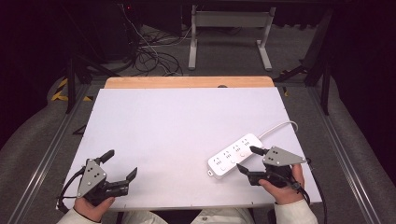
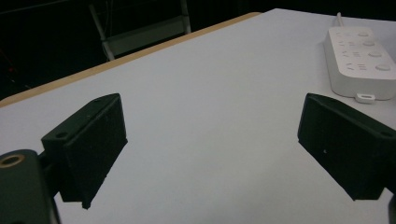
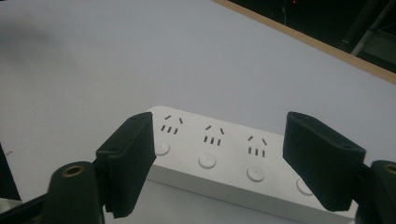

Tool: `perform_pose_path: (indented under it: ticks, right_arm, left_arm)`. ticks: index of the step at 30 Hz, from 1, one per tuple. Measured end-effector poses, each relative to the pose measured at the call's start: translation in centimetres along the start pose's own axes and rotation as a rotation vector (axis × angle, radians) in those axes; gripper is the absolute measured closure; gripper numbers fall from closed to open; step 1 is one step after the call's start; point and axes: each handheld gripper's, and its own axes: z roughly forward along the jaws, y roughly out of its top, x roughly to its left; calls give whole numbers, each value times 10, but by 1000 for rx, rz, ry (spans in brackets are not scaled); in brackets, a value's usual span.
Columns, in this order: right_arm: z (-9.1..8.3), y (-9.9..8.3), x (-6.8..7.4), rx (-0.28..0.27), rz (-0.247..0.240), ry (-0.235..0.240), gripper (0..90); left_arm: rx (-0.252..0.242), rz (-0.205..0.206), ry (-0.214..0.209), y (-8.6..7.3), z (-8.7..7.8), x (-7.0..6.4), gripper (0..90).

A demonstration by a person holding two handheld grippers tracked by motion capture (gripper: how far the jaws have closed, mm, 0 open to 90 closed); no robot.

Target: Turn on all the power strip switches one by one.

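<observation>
High view: cable trails behind power strip.

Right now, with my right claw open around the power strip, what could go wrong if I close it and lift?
The right claw reaches across the power strip from one long side, near its middle, so the ends might tip or swing. Its cord trails off the table's right edge and could drag. A jaw might also press a button.

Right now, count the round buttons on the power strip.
4. They run in a row along one long edge of the power strip, one beside each socket group; in the right gripper view the fourth is partly hidden behind a finger.
</observation>
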Motion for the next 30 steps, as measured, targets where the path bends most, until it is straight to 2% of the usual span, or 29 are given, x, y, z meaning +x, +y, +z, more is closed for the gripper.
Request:
perform_pose_path:
  ticks: [5, 7, 15, 20, 22, 24, 25, 26, 29, 30]
  right_arm:
    - [2, 5, -3, 11, 4, -1, 252]
    - [3, 8, -4, 39, 14, -19, 252]
    - [4, 16, -9, 52, 25, -42, 270]
    - [7, 17, -13, 69, 27, -37, 287]
    - [7, 17, -14, 72, 27, -34, 316]
    - [6, 17, -15, 85, 30, -31, 402]
    - [6, 17, -15, 85, 30, -31, 402]
    - [6, 17, -15, 90, 43, -30, 442]
    - [6, 20, -18, 112, 61, -38, 451]
    - [7, 22, -20, 121, 83, -26, 460]
  left_arm:
    - [2, 0, 1, 0, 0, 0, 83]
    - [2, -3, 1, 0, 0, 0, 84]
    - [7, -7, 1, 0, 0, 0, 86]
    - [8, -7, 1, 0, 0, 0, 86]
    - [6, -10, 2, 0, 0, 0, 86]
    - [8, -7, 2, 0, 0, 1, 86]
    - [8, -9, 2, 0, 1, 1, 86]
    - [9, -8, 1, 0, 1, 1, 87]
    - [6, -12, -1, 0, 0, 0, 86]
    - [5, -11, -4, 0, 0, 1, 86]
